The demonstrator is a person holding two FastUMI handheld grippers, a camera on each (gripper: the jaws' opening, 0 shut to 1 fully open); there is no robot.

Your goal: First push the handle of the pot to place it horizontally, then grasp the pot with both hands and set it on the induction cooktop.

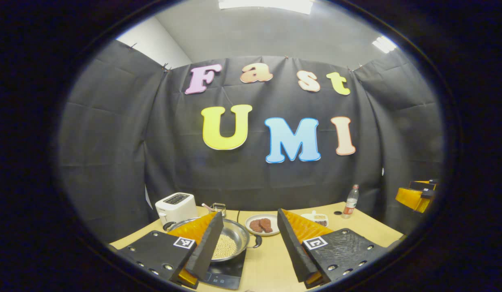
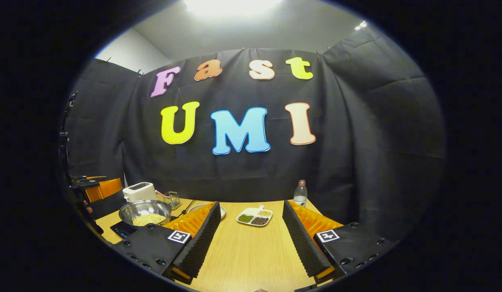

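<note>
The pot [image 1: 228, 239], a shallow steel pan holding pale beans, sits on the black induction cooktop [image 1: 224, 273] at the left part of the wooden table [image 1: 267, 259]. Its dark handle [image 1: 256, 242] projects toward the plate of reddish meat pieces [image 1: 262, 225] lying just beside it. In the left gripper view, the left gripper [image 1: 251, 247] is raised above the table with its fingers spread wide and holding nothing; the pot lies beyond and partly behind its left-hand finger [image 1: 202, 243], apart from both pads. In the right gripper view, the right gripper [image 2: 251, 243] is likewise spread wide and empty over bare tabletop, and the pot [image 2: 145, 213] stands well apart from it on the cooktop [image 2: 121, 230], past the left-hand finger. A white toaster [image 1: 176, 207] stands behind the pot near the cloth wall, with a small wire basket [image 1: 218, 209] next to it. A divided dish of beans [image 2: 255, 217] lies at mid-table, and a water bottle [image 2: 300, 194] stands upright near the far edge. The other gripper's orange body [image 1: 415, 196] shows at the right edge of the left gripper view.
</note>
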